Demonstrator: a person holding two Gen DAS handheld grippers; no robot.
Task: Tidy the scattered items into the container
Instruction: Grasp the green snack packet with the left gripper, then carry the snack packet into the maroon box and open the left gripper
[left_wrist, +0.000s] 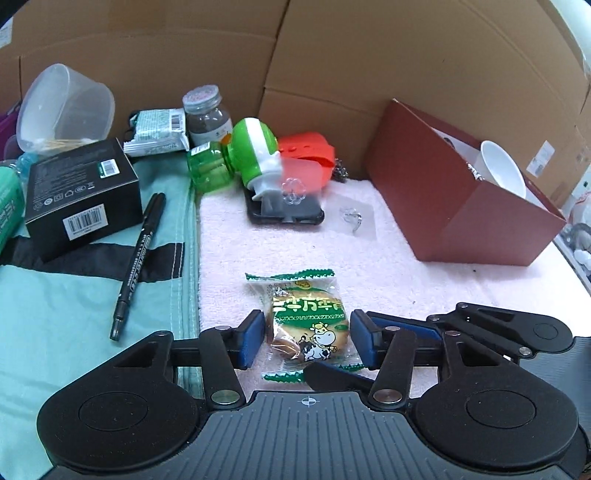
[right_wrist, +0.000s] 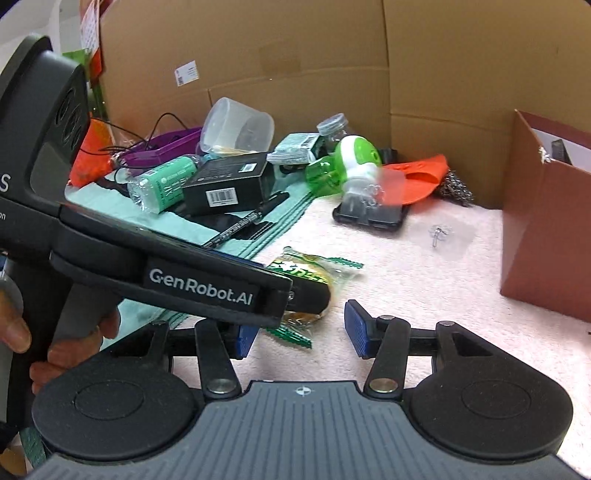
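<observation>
A green-and-clear biscuit packet (left_wrist: 308, 325) with a cartoon cow lies on the pink towel (left_wrist: 388, 266). My left gripper (left_wrist: 306, 338) is open with its blue pads on either side of the packet, close to its edges. In the right wrist view the left gripper's body covers part of the packet (right_wrist: 314, 269). My right gripper (right_wrist: 301, 332) is open and empty just behind it, over the towel. The dark red box (left_wrist: 469, 199) stands open at the right, holding a white cup (left_wrist: 502, 168).
A black marker (left_wrist: 138, 258), black carton (left_wrist: 79, 197), green bottle (left_wrist: 236, 155), orange silicone piece (left_wrist: 310, 158), phone (left_wrist: 286, 210), jar (left_wrist: 205, 114), clear tub (left_wrist: 64, 107) and clear hook (left_wrist: 354, 218) lie around. Cardboard walls stand behind.
</observation>
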